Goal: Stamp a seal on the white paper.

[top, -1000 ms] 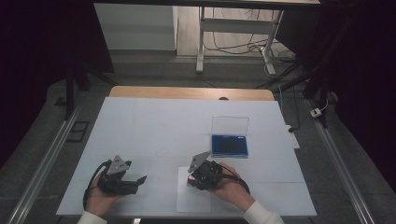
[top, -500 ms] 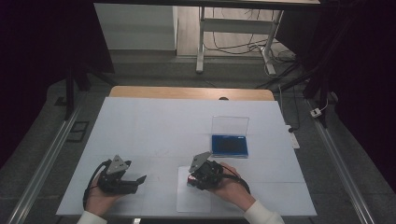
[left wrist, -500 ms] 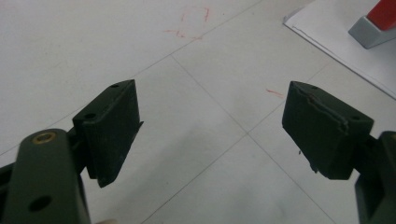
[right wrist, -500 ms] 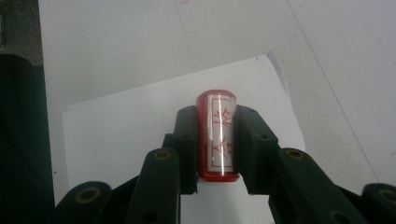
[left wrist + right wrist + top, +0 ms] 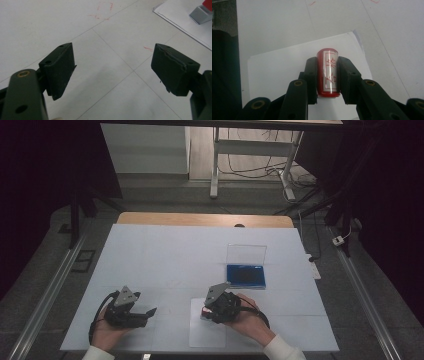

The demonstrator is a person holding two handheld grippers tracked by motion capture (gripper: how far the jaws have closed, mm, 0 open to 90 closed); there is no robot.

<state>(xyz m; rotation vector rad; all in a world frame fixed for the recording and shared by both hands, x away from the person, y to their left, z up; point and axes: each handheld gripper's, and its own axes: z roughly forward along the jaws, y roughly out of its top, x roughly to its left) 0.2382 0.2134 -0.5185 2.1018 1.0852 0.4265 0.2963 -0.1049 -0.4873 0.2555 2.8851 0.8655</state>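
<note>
High view, looking down on a white table [image 5: 165,255]: right gripper [image 5: 206,310] resting low over a sheet of white paper [image 5: 207,335] near the front edge, clamping a small red stamp [image 5: 204,310] between its jaws. Left gripper [image 5: 150,312] lying well apart to the left of the paper, held in the left hand [image 5: 107,330], jaws standing apart and pointing toward the paper. Sitting farther back and to the right, a blue ink pad [image 5: 245,276] with its clear lid [image 5: 246,254] standing upright behind it, well apart from both grippers.

Right gripper view, looking along the two black jaws: both pads pressing on the sides of the red stamp [image 5: 328,72], a short cylinder with a pale label bearing red characters, lying lengthwise between them. Stamp hanging over the paper [image 5: 279,67]; whether touching the sheet, cannot tell. Paper lying flat on the table [image 5: 387,30], faint red marks showing on the table surface beyond.

Left gripper view: jaws spread wide with nothing between them, bare table [image 5: 50,25] showing in the gap, crossed by thin seams and a few red smudges. Corner of the paper [image 5: 180,17] showing at upper right, with a grey and red thing [image 5: 201,12] on it, too cropped for telling more.
</note>
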